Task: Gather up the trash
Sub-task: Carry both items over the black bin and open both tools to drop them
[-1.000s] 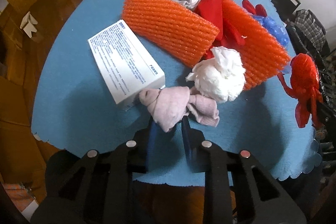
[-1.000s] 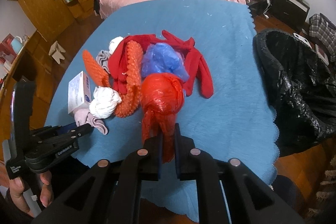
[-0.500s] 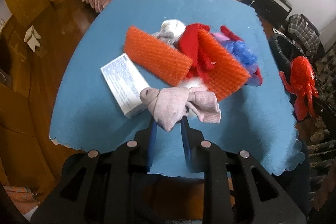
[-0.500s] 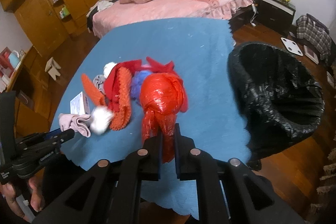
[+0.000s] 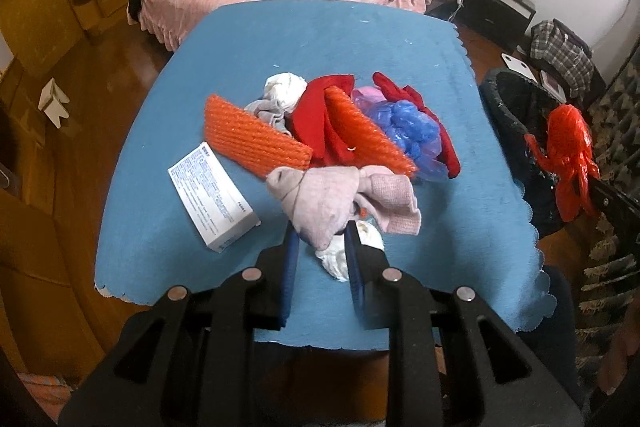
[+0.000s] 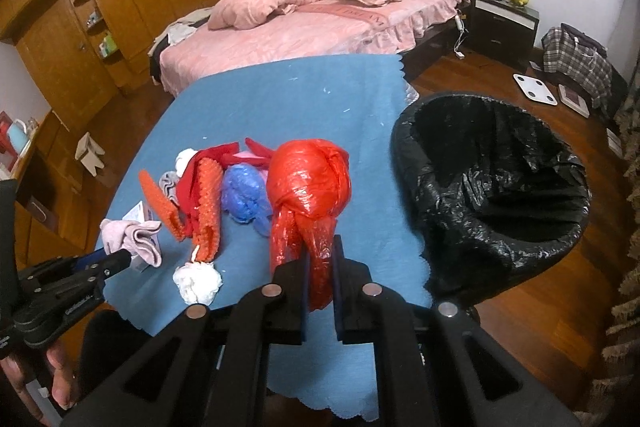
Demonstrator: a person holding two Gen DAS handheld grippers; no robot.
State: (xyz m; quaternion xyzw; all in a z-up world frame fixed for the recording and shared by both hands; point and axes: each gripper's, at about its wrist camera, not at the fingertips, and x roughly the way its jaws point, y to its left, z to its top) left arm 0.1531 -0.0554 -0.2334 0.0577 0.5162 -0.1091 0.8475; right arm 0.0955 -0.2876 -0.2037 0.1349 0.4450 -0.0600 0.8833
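We hold the left tool point(image 5: 320, 243) clamped on a knotted pink cloth point(image 5: 340, 199), which stands up from between its two fingers, lifted off the blue worktop point(image 5: 160, 227). Directly under that cloth, between the fingers, a white crumpled wad point(image 6: 198, 281) lies on the worktop near its front edge. To the left of the cloth rests a white printed box point(image 5: 212, 195). Beyond it sits the remaining heap: two orange mesh pieces point(image 5: 252, 139), a red cloth point(image 5: 316, 115), a blue plastic bag point(image 5: 412, 127) and another white wad point(image 5: 284, 87) on a grey rag.

Our right tool point(image 6: 320, 263) pinches the tail of a knotted red plastic bag point(image 6: 308, 183); the bag's round body stands just ahead of the fingertips, raised above the worktop's right part. Right of it, beside the worktop's scalloped edge, gapes a bin lined with a black trash bag point(image 6: 492, 195), its mouth open towards us. The red bag is left of the bin's rim in the right wrist view; from the left wrist view it hangs in front of the bin's near rim, and we cannot tell whether it is over the opening.

A bed point(image 6: 320, 23) with pink bedding stands behind the worktop.
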